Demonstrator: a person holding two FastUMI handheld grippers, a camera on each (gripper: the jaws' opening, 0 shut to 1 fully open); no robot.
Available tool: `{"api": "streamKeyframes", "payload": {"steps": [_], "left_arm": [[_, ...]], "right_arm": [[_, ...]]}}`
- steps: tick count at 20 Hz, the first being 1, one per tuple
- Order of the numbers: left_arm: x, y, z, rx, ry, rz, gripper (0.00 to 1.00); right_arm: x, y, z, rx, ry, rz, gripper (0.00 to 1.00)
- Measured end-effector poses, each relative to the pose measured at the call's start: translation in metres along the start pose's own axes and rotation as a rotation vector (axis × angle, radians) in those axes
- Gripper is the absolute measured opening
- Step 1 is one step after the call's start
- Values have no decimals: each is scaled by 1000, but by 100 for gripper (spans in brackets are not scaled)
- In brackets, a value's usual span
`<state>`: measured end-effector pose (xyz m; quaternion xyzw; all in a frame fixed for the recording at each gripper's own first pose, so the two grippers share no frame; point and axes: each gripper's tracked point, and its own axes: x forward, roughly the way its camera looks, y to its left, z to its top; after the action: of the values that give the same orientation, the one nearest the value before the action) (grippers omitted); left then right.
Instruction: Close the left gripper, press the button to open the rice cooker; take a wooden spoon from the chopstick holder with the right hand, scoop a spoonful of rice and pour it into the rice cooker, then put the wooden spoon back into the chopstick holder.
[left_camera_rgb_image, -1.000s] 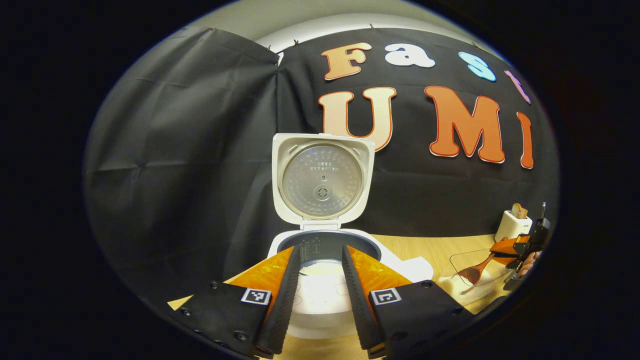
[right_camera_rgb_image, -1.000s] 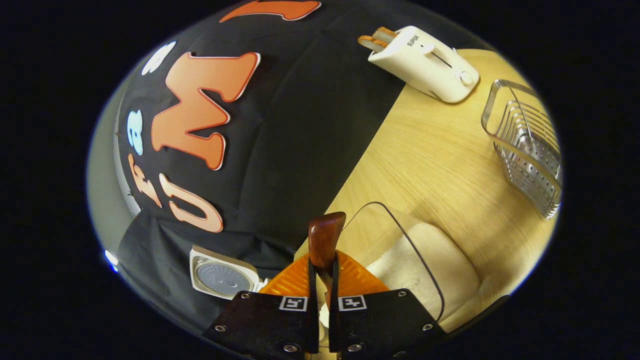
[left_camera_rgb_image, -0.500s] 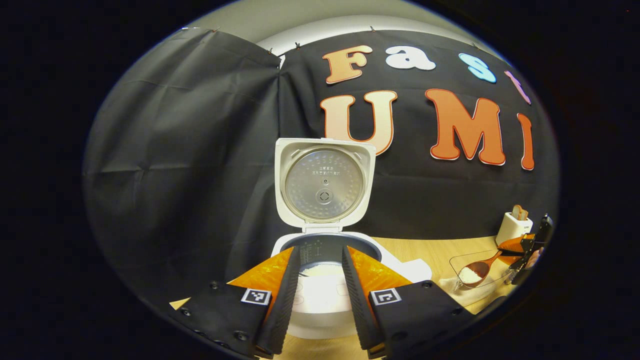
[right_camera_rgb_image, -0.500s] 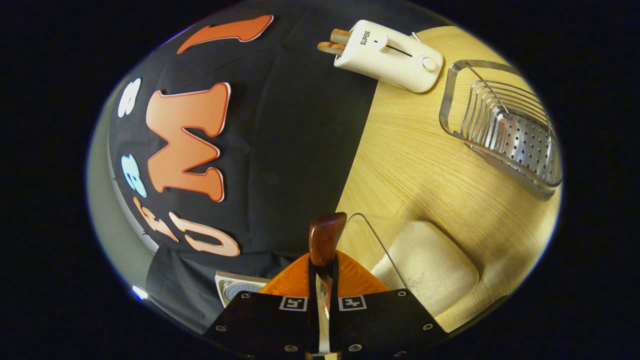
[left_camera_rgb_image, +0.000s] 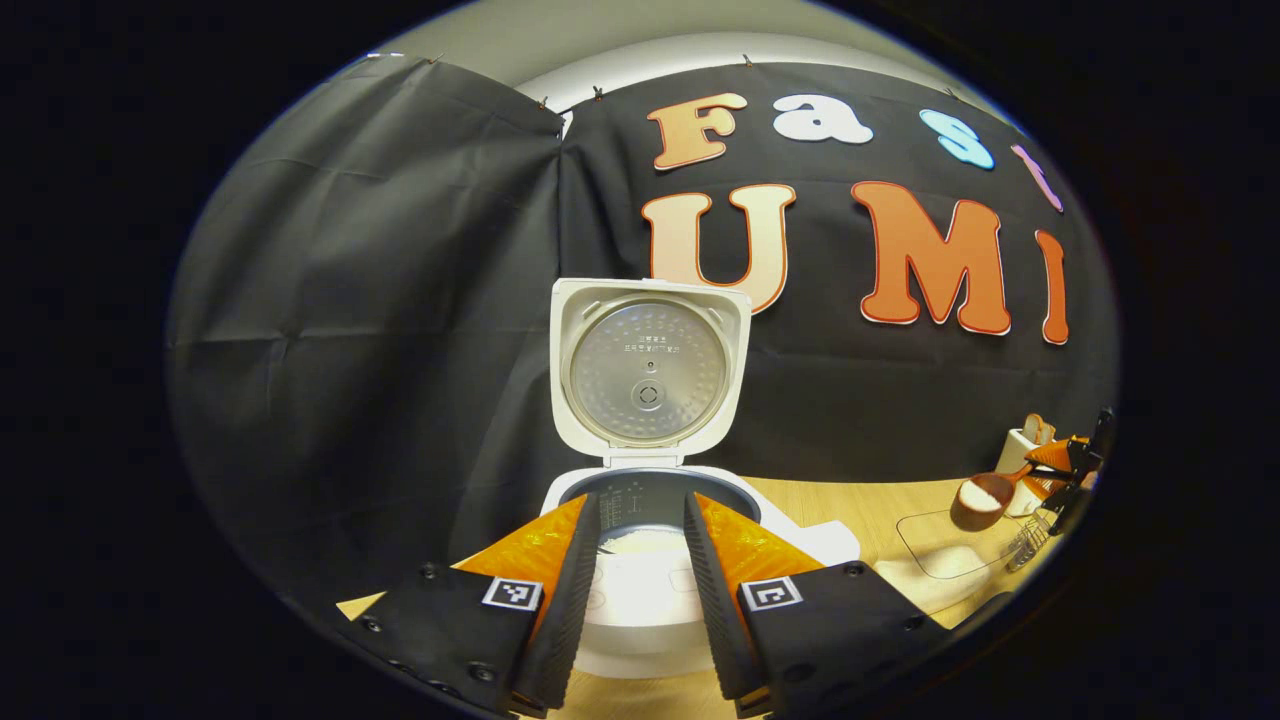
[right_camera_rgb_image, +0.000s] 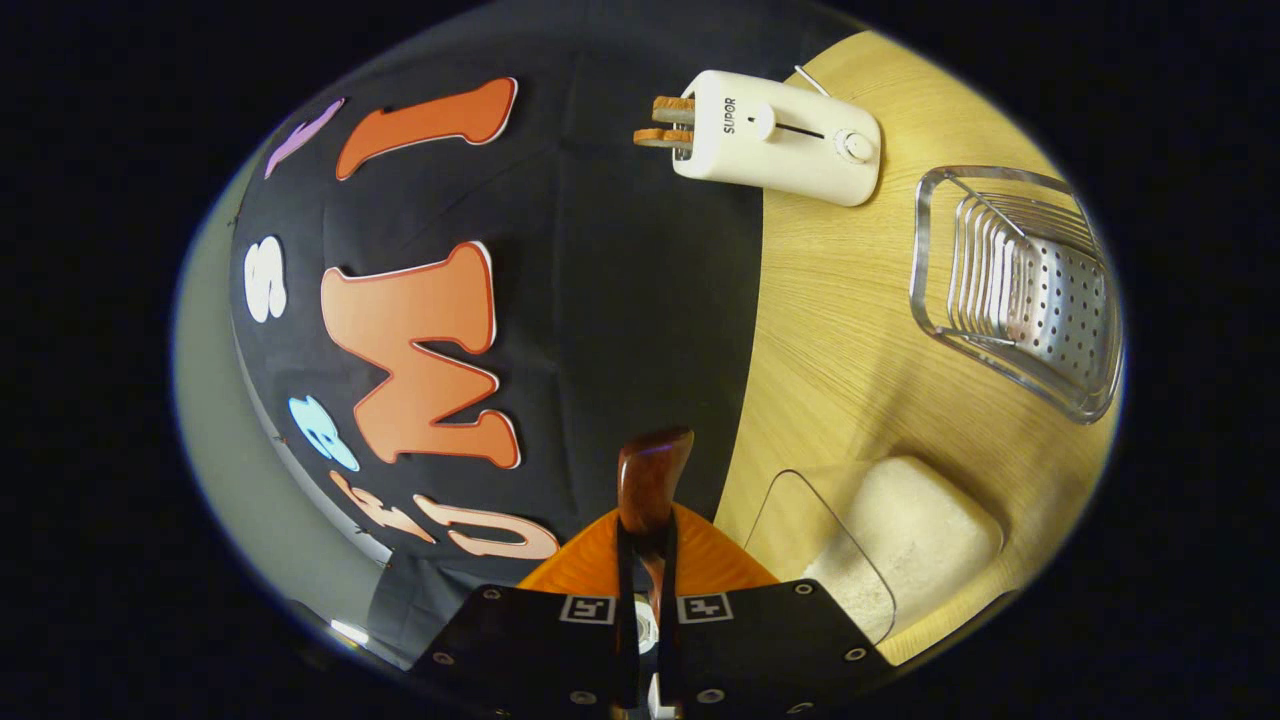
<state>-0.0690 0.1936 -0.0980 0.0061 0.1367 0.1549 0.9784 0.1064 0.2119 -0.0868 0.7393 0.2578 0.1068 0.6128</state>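
Right gripper view: right gripper clamps the spoon handle; left gripper sits narrowly open before the cooker, lid up.

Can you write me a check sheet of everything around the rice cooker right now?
Surface: light wooden table.
Job's things: rice cooker has its lid standing open, with some rice in the pot. The wooden spoon is lifted above the clear rice tub with a scoop of rice in its bowl. The metal chopstick holder lies past the tub.
Clutter: white toaster with toast in its slots.
Grippers: left gripper is open in front of the cooker, holding nothing; right gripper is shut on the spoon's handle.
Cables: nothing seen.
Surroundings: black cloth wall behind the table.
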Motion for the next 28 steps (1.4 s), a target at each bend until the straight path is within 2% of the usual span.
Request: {"api": "streamKeyframes", "payload": {"steps": [7,11,19,24,28], "left_arm": [[0,9,-1,-10,-5,15,58],[-1,14,-4,-18,-7,17,57],[-11,25,-5,5,-16,32,73],[-19,40,-11,-13,-18,56,73],[-19,57,-21,-39,-4,87,73]], "right_arm": [[13,23,-16,100,2,28,8],[26,47,-48,111,45,57,8],[68,97,-138,52,147,92,8],[97,110,-191,23,194,89,8],[122,110,-215,-49,194,89,8]]}}
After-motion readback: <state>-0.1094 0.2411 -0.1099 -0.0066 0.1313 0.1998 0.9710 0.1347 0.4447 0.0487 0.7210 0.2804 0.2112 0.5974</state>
